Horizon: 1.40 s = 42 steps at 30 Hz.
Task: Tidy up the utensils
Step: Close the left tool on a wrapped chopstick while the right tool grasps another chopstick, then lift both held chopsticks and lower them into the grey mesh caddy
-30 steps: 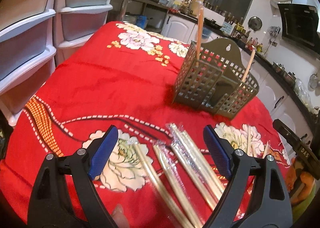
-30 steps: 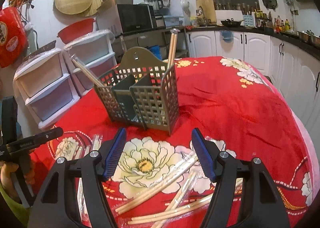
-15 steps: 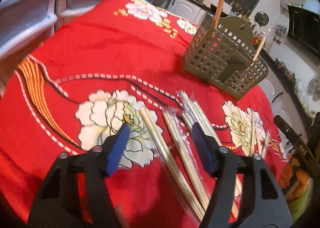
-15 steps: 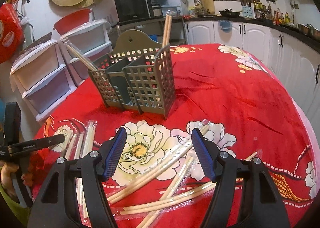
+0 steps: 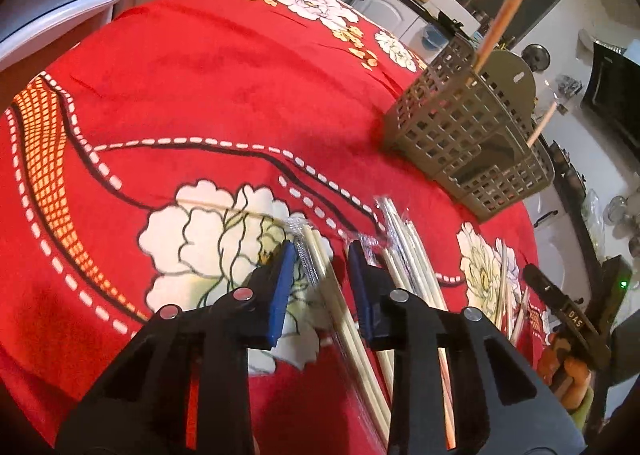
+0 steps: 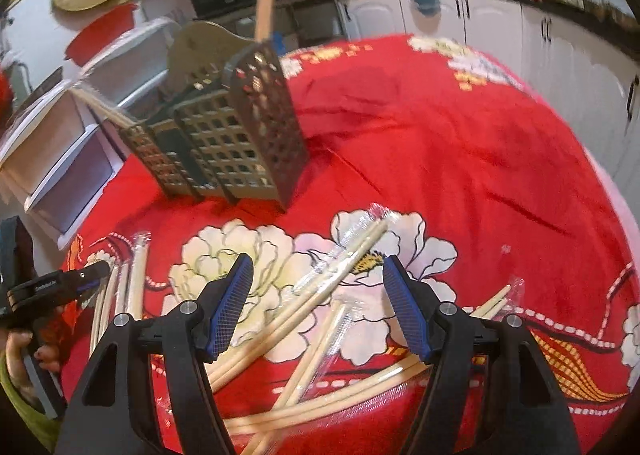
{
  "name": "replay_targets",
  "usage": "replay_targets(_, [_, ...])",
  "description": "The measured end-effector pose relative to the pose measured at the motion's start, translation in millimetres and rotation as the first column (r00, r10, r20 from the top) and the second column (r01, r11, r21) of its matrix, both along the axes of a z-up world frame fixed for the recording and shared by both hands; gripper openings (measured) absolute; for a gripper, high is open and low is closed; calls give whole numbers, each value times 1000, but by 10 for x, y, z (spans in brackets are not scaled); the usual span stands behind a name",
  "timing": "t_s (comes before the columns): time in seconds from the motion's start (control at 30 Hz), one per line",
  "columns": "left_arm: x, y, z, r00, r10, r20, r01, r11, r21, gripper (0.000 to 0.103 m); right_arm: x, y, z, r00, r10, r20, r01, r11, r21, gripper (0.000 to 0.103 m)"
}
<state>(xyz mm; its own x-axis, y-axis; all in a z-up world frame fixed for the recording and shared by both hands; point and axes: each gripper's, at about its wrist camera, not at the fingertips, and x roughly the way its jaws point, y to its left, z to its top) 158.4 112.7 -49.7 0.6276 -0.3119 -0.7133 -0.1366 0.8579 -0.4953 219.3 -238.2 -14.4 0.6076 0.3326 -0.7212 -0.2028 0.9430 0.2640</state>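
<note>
1. Left gripper [image 5: 320, 279]: jaws narrowed around a wrapped chopstick pair [image 5: 320, 267], not visibly clamped; contact cannot be confirmed.
2. Pair lying flat on the cloth [image 5: 200, 67], long axis running along the fingers, away toward the holder [image 5: 472, 135]. More pairs just to the right.
3. Right gripper [image 6: 320, 307]: jaws wide apart, holding nothing.
4. Loose chopsticks [image 6: 332, 287] crossed beneath and between the fingers, axes mostly diagonal; holder [image 6: 224, 135] beyond, up-left.
5. Nearer to a grasp: left.
</note>
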Motion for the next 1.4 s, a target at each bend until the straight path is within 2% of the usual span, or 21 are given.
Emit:
replay_targets(0.13, [67, 33, -13, 1000, 10, -5, -10, 1000, -5, 14, 195, -43, -143, 996, -19, -88, 22, 999, 37, 65])
replay_targets(0.27, [127, 48, -15, 1000, 16, -9, -16, 1000, -6, 11, 340, -27, -177, 994, -28, -109, 33, 999, 42, 62])
replay_targets(0.47, [210, 34, -18, 1000, 19, -9, -19, 1000, 8, 5, 599, -28, -201, 988, -54, -143, 60, 997, 37, 46])
replay_targets(0.53, [230, 32, -17, 1000, 18, -8, -18, 1000, 8, 4, 656, -37, -205, 987, -64, -147, 68, 997, 26, 31])
replay_targets(0.6, [243, 34, -10, 1000, 19, -7, -19, 1000, 5, 3, 693, -55, -218, 986, -74, -148, 79, 997, 26, 22])
replay_targets(0.8, [256, 15, 113, 1000, 16, 23, -16, 1000, 9, 2, 716, -129, -184, 985, -68, -156, 88, 988, 124, 15])
replay_targets(0.93, [224, -7, 284, 998, 6, 65, -8, 999, 32, 2, 594, -53, -30, 994, -21, -106, 39, 984, 176, 13])
replay_targets(1.13, [160, -19, 555, 991, -5, 132, -1, 999, 50, 2, 350, 131, 287, 998, 56, -11, -53, 978, 201, 11])
replay_targets(1.4, [99, -143, 949, 973, -37, 227, 21, 997, 72, 1, 72, 373, 803, 979, 135, 152, -162, 971, 178, 9])
